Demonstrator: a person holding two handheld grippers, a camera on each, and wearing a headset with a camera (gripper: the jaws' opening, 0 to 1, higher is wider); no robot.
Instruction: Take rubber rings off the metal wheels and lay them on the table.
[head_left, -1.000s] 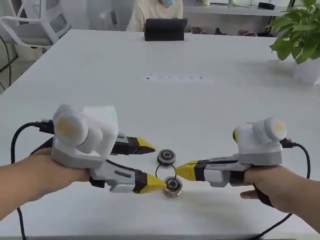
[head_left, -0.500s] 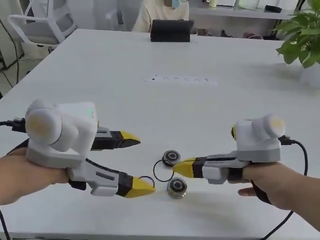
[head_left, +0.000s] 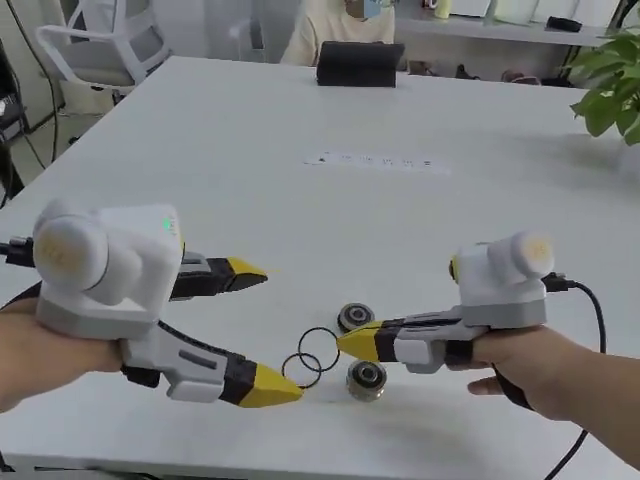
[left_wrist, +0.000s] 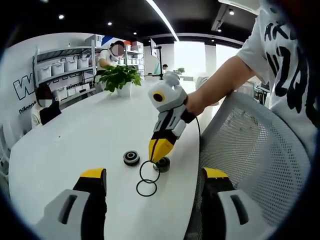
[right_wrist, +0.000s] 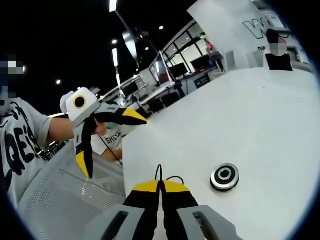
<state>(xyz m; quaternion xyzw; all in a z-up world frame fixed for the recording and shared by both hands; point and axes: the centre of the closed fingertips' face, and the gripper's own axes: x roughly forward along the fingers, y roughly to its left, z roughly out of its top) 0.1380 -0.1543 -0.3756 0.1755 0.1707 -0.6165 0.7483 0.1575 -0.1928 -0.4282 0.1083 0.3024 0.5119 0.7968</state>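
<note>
Two metal wheels lie near the table's front edge, the far wheel (head_left: 355, 317) (left_wrist: 131, 158) (right_wrist: 224, 176) and the near wheel (head_left: 367, 378) (left_wrist: 162, 164). Left of them are two black rubber rings, a larger ring (head_left: 318, 345) (left_wrist: 150, 171) and a smaller ring (head_left: 300, 365) (left_wrist: 146, 188) lying flat. My right gripper (head_left: 350, 342) (left_wrist: 157, 152) (right_wrist: 161, 186) is shut, its tip pinching the edge of the larger ring (right_wrist: 160, 172). My left gripper (head_left: 262, 330) (left_wrist: 154, 175) (right_wrist: 110, 142) stands wide open to the left, with nothing between its jaws.
The white table (head_left: 400, 230) stretches far back. A strip of sockets (head_left: 375, 160) lies mid-table, a black case (head_left: 358, 65) at the far end in front of a seated person. A potted plant (head_left: 615, 90) stands back right, a white chair (head_left: 100, 50) back left.
My left gripper has drawn back to the left, away from the near wheel. A smaller ring now lies on the table left of that wheel. The right gripper has barely moved.
</note>
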